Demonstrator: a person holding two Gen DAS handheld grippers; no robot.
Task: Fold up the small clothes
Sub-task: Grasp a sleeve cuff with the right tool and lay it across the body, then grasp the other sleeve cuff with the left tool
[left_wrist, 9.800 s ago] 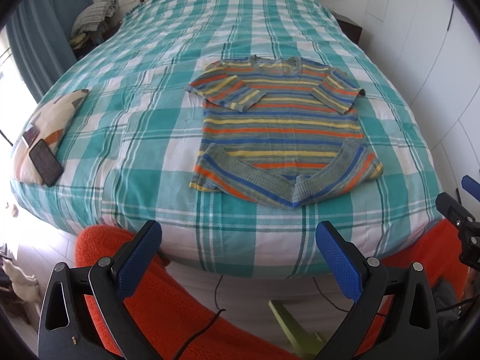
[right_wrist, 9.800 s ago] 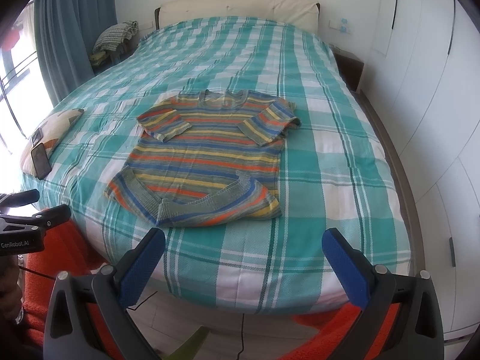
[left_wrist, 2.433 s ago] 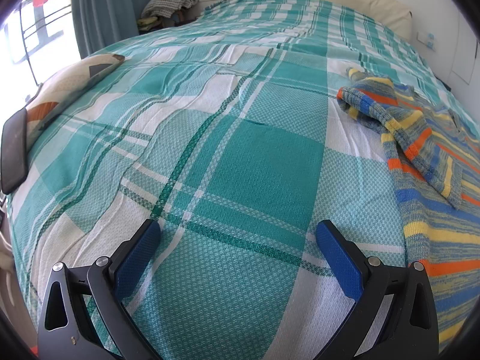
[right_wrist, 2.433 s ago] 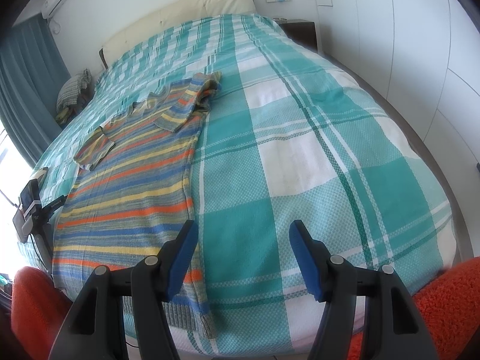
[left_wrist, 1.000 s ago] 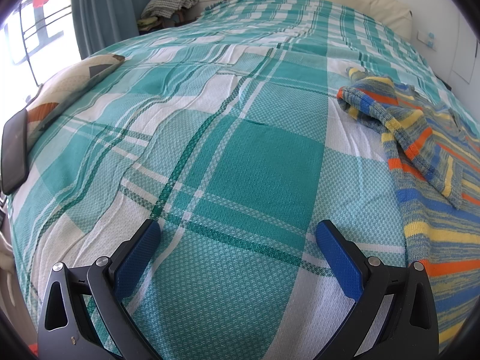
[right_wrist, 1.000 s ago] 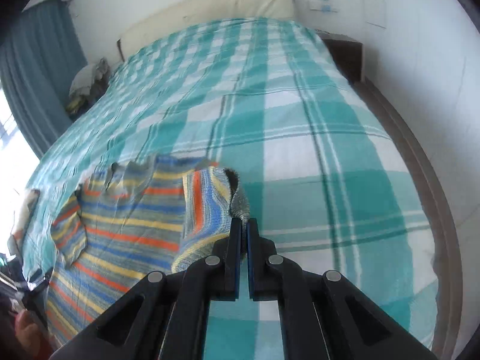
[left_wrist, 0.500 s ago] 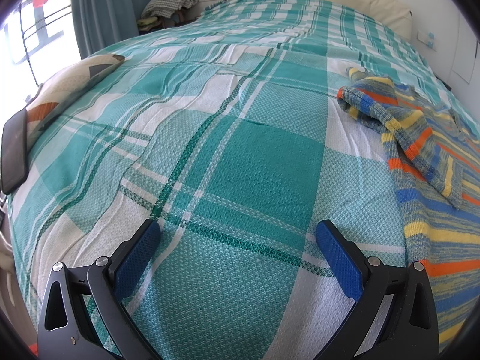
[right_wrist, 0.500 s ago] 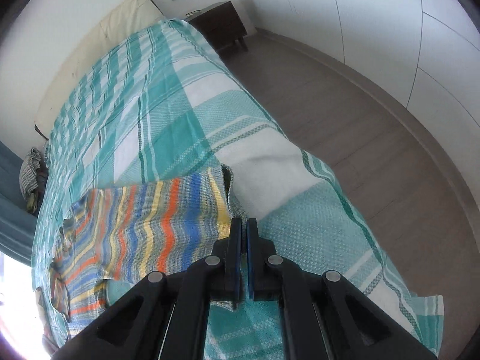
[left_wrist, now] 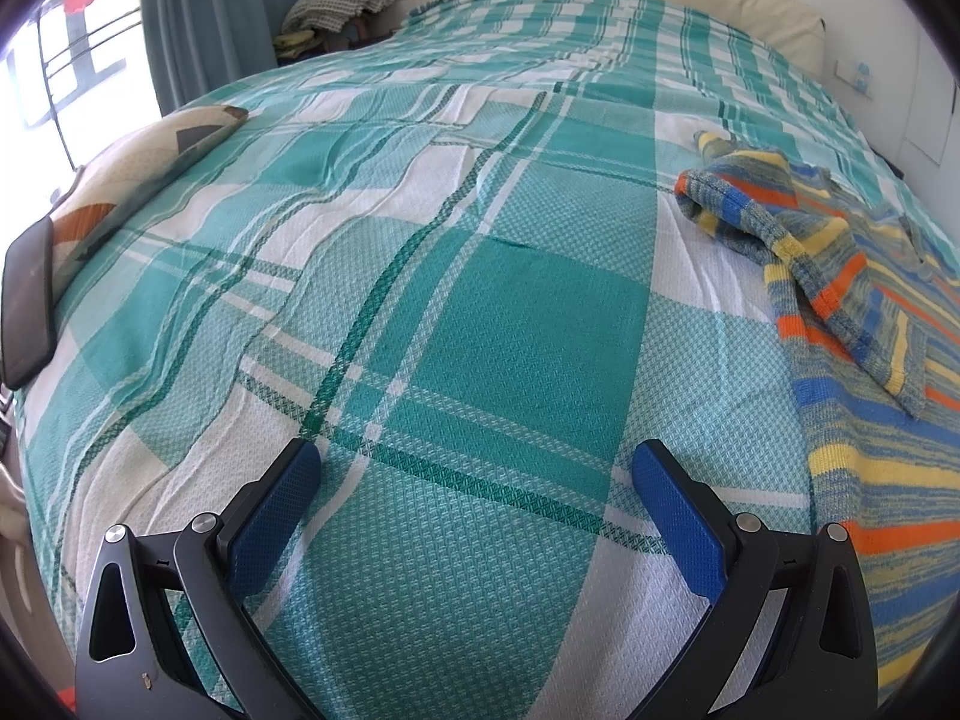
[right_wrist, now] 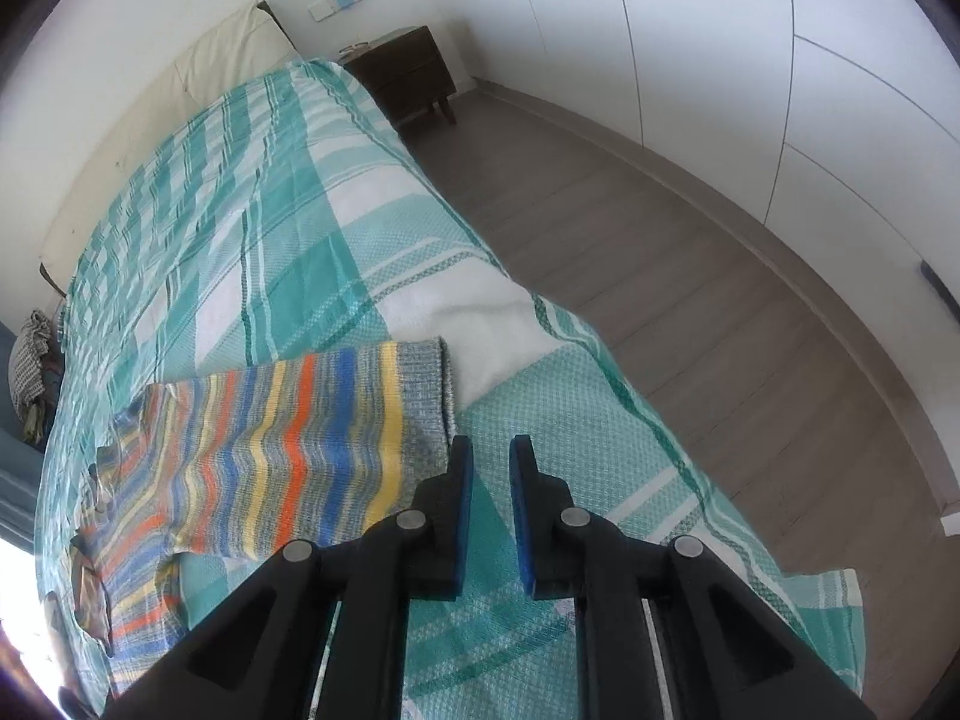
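We found no readable text, label, brand, number or sign in either view. The dark phone lying at the bed's edge showed a blank screen, and the wall plates beside the headboard carried only small blue marks that we could not read. The striped sweater showed no tag or print that we could make out.
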